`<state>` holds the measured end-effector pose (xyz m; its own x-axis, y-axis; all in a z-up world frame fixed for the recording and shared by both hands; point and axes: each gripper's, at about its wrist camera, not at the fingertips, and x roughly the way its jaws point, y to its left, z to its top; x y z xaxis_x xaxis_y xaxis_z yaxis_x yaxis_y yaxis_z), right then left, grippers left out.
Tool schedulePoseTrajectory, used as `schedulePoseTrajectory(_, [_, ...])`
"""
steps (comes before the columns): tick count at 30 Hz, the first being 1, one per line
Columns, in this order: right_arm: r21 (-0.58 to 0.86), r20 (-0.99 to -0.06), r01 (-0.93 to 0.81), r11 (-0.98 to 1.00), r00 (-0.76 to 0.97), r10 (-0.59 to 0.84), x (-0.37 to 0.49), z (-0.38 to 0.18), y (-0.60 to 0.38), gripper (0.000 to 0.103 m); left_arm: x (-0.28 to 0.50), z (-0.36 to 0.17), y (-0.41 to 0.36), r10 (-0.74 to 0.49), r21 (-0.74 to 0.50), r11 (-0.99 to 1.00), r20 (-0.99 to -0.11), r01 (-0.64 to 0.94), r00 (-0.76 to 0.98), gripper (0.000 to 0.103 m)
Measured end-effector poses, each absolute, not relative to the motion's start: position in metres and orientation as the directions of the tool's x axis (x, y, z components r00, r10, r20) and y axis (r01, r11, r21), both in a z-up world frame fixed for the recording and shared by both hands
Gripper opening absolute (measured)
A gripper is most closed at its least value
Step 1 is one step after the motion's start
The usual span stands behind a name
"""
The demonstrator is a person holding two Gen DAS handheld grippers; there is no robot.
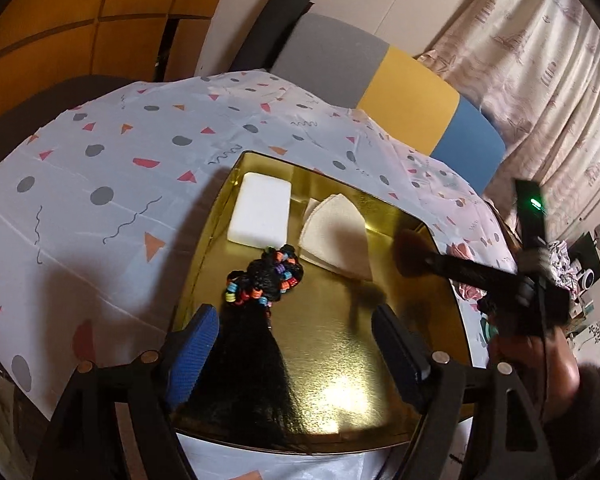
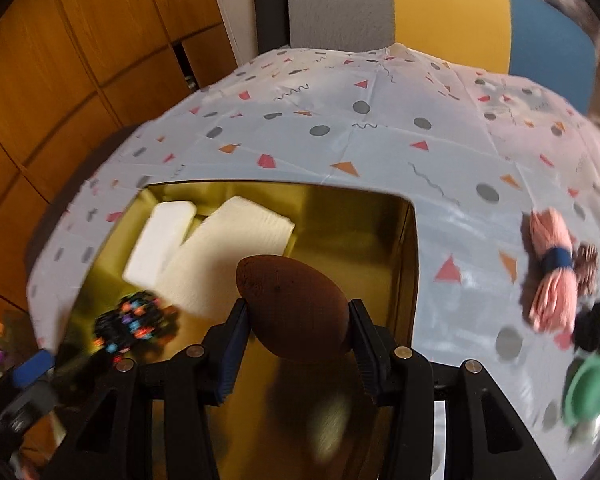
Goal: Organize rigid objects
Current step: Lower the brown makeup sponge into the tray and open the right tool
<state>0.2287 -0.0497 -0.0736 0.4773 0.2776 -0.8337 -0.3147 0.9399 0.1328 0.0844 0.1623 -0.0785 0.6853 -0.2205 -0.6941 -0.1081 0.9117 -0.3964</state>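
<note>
Fingers of the right gripper (image 2: 298, 338) are clenched on a brown egg-shaped sponge (image 2: 290, 308), its matte, finely pored surface pinched at the broad end while the rounded tip points away over the gold tray (image 2: 352, 232). In the left wrist view the same sponge (image 1: 410, 252) is seen held above the tray's right edge (image 1: 440, 300). The left gripper (image 1: 296, 344) is held released above the tray's near part, its blue-padded fingers (image 1: 192, 356) spread wide, with nothing grasped; a black hair bundle (image 1: 256, 376) lies between them. One such bundle is counted, its far end wrapped in a cluster of multicoloured beads (image 1: 266, 280). Beyond the beads, one white rectangular block (image 1: 260, 208) and one small stack of cream wedge-shaped pads (image 1: 336, 236) are laid side by side at the tray's far left. The tray is set on a desk covered by a pale cloth (image 2: 340, 128) printed with triangles, dots and squiggles. On the cloth to the right, one pink yarn bundle (image 2: 550, 272) with a dark blue band and one green round item (image 2: 588, 388) are seen, blurred. A grey, yellow and blue chair back (image 2: 440, 8) stands behind the desk.
</note>
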Motion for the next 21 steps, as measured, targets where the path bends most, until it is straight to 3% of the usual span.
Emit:
schedulePoseTrajectory(5, [0.043,-0.853,-0.320,0.947,0.482,0.202,0.256,-0.083,-0.040,0.054,0.083,-0.078,0.160,-0.233,-0.403,0.910,-0.686,-0.093,0.689,0.080])
schedulePoseTrajectory(9, [-0.014,-0.853,-0.304,0.952,0.501,0.148,0.269,-0.088,-0.035,0.062,0.082,-0.077,0.159,-0.237,-0.402,0.911,-0.687,-0.087,0.687,0.080])
schedulePoseTrajectory(14, [0.025,-0.825,-0.284,0.959,0.536,0.180,0.266,-0.074,-0.044,0.071,0.082,-0.081,0.160,-0.256,-0.422,0.903,-0.683,-0.084,0.685,0.080])
schedulePoseTrajectory(21, [-0.040,-0.694,-0.298,0.954,0.695,0.189,0.225,-0.017,-0.059,0.102,0.079,-0.081,0.146,-0.278,-0.419,0.906,-0.684,-0.051,0.675,0.079])
